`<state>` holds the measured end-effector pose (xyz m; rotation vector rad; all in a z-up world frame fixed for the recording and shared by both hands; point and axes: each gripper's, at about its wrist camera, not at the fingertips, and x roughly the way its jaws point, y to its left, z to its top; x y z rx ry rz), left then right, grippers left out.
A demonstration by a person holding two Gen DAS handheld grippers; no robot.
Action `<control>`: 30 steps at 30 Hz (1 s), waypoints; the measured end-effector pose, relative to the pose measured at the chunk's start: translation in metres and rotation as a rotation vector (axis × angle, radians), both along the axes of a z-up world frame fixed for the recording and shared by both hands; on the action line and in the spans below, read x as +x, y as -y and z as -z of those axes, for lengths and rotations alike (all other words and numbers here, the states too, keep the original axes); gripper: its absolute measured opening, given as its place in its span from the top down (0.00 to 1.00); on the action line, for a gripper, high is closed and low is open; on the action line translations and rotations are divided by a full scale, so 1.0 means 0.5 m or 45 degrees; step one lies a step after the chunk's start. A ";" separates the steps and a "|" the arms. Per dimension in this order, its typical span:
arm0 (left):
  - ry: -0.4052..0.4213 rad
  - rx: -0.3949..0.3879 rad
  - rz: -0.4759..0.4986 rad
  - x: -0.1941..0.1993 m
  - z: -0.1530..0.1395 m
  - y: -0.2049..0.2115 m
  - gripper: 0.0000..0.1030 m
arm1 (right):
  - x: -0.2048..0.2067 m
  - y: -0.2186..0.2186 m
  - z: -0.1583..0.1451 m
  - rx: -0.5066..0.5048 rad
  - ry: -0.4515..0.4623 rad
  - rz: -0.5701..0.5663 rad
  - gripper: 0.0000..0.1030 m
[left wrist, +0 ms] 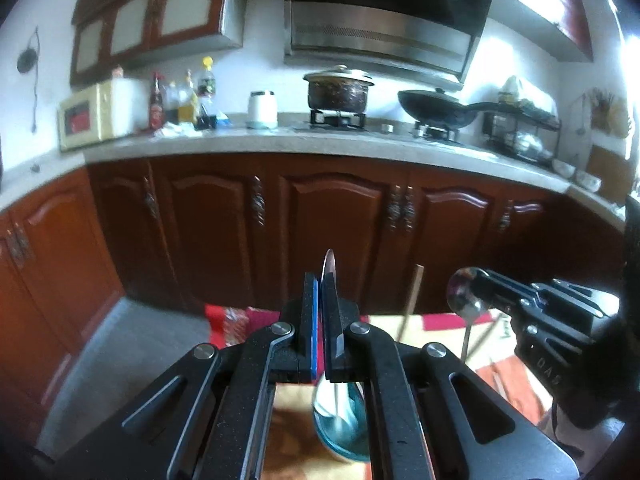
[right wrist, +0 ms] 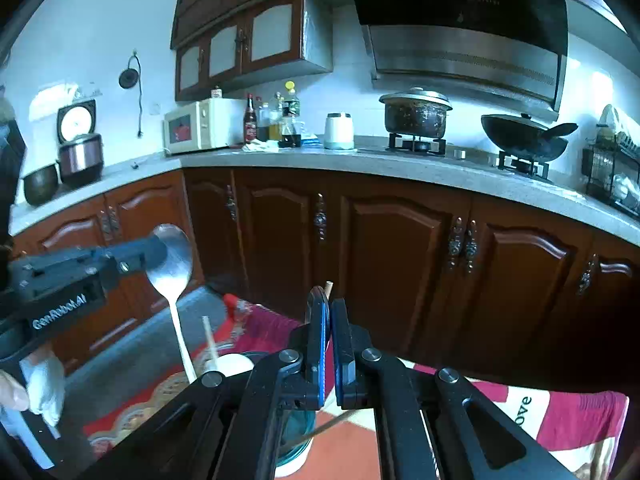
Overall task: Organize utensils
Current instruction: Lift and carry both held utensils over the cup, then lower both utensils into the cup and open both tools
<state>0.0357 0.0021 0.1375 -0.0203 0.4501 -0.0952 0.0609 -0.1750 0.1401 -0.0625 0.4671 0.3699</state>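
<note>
Both grippers are raised over the table (right wrist: pixel 560 412), which is draped in a red and orange patterned cloth, and each carries a metal spoon by its bowl end with the handle hanging down. The left gripper (left wrist: pixel 322 280) has its jaws pressed tight on the thin edge of a spoon (right wrist: pixel 170 258) whose handle drops toward a teal cup (left wrist: pixel 340 432) directly below; a white stick and a slim wooden chopstick (right wrist: pixel 209 338) already stand in or near that cup. The right gripper (right wrist: pixel 330 300) likewise pinches a second spoon (left wrist: pixel 464 292) by its polished bowl. These spoons look stiff, light and slick, so I'd judge a pinch on the curved bowl to be prone to pivoting; the flat neck just below the bowl would give a steadier hold. The cup looks tall and narrow, possibly easy to tip.
</note>
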 end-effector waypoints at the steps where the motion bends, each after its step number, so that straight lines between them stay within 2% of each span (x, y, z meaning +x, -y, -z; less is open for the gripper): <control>1: 0.009 0.019 -0.008 0.003 0.005 0.001 1.00 | 0.006 -0.005 0.003 -0.003 -0.001 0.004 0.98; 5: 0.057 0.112 -0.044 0.013 0.033 0.018 1.00 | 0.025 -0.025 0.031 -0.047 0.016 0.036 0.98; 12: 0.067 0.215 -0.048 0.016 0.082 0.045 1.00 | 0.047 -0.046 0.085 -0.095 0.013 0.053 0.98; 20: -0.007 0.179 -0.026 0.002 0.115 0.046 0.99 | 0.018 -0.038 0.112 -0.101 -0.052 -0.011 0.98; 30: -0.112 0.136 -0.023 -0.027 0.150 0.050 0.98 | -0.039 -0.031 0.174 -0.106 -0.209 -0.075 0.97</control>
